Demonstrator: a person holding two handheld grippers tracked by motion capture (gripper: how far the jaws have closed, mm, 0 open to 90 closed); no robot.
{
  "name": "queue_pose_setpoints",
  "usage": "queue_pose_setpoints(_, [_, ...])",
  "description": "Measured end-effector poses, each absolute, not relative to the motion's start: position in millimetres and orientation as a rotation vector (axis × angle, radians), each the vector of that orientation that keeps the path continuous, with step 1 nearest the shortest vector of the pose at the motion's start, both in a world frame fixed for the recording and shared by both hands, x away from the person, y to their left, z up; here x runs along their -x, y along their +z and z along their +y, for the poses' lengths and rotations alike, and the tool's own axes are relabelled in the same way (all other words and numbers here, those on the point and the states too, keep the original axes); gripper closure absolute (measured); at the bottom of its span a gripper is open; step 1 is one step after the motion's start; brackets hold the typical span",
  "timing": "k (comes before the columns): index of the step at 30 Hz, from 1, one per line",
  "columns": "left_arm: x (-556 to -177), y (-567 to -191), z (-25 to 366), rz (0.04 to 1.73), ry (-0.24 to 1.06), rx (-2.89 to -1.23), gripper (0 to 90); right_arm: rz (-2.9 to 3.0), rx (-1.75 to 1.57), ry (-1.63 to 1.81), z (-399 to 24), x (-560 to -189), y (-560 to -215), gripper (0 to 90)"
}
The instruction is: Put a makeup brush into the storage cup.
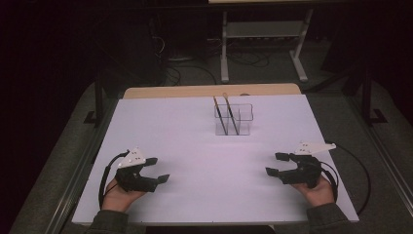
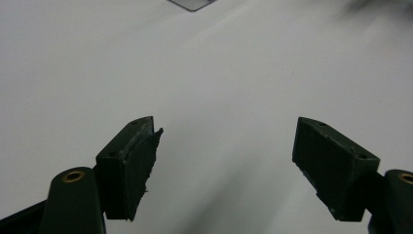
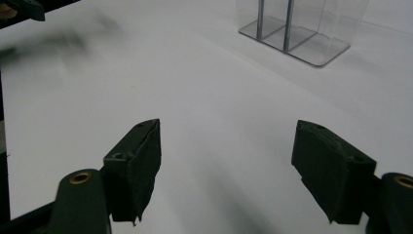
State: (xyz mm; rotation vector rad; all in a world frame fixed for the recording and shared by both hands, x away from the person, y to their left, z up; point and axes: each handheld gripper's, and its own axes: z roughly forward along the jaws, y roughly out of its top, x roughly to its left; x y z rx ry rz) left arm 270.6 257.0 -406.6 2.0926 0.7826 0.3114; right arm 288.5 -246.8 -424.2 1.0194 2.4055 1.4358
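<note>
Toward the far edge of the white tabletop [image 1: 195, 146], at its middle, stands the clear plastic divided holder [image 1: 234, 118] with two thin brown sticks [image 1: 225, 114] leaning upright in it. Both the left gripper [image 1: 158, 169] and right gripper [image 1: 275, 163] rest near the front corners, jaws spread and empty; the right lies slightly nearer, with bare table between.

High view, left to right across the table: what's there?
left gripper → two sticks, standing in the clear holder → right gripper. Both grippers are open and empty.
</note>
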Motion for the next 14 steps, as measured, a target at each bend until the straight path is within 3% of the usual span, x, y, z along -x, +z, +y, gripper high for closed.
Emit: queue_pose_setpoints(14, [-266.4, -415.2, 259.1, 0.781, 0.288, -2.104, 23.1, 2.418, -1.018, 1.435, -244.7, -282.4, -429.1, 25.4])
